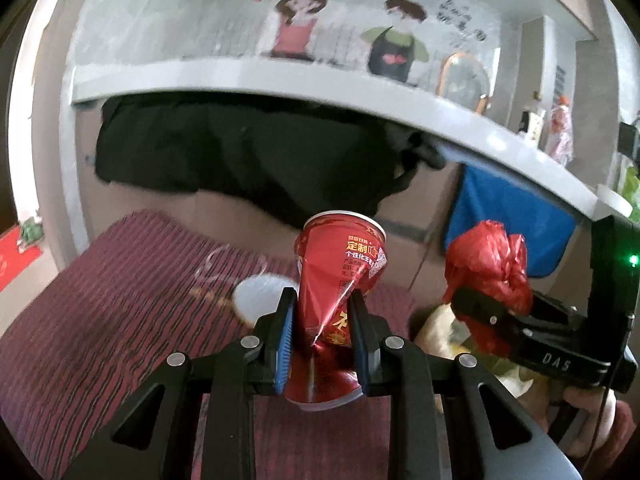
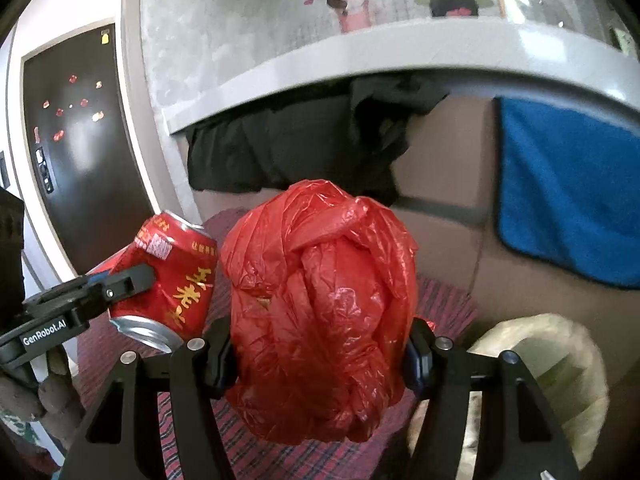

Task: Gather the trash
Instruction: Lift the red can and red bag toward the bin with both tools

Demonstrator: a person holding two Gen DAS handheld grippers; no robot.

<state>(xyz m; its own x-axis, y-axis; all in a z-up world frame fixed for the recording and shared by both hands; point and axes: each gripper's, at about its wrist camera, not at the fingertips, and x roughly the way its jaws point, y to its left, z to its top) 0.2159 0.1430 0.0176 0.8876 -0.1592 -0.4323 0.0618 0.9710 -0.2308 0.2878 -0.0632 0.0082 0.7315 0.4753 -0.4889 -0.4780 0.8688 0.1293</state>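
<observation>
My left gripper point(image 1: 322, 316) is shut on a crushed red drink can point(image 1: 340, 276), which stands upright between the blue pads, dented in at the waist. The same can point(image 2: 172, 276) shows at the left of the right wrist view, with the left gripper's finger across it. My right gripper point(image 2: 320, 354) is shut on a knotted red plastic bag point(image 2: 320, 304), a bulging ball that fills the gap between the fingers. From the left wrist view that bag point(image 1: 488, 272) hangs at the right in the right gripper point(image 1: 492, 316). Both are held above a dark red striped mat point(image 1: 100, 320).
A bin lined with a pale bag point(image 2: 548, 368) opens at the lower right, beside the mat. A white disc point(image 1: 260, 296) lies on the mat behind the can. A grey shelf point(image 1: 280, 80) runs across, with black cloth point(image 1: 240, 156) and a blue towel point(image 2: 568, 188) hanging below.
</observation>
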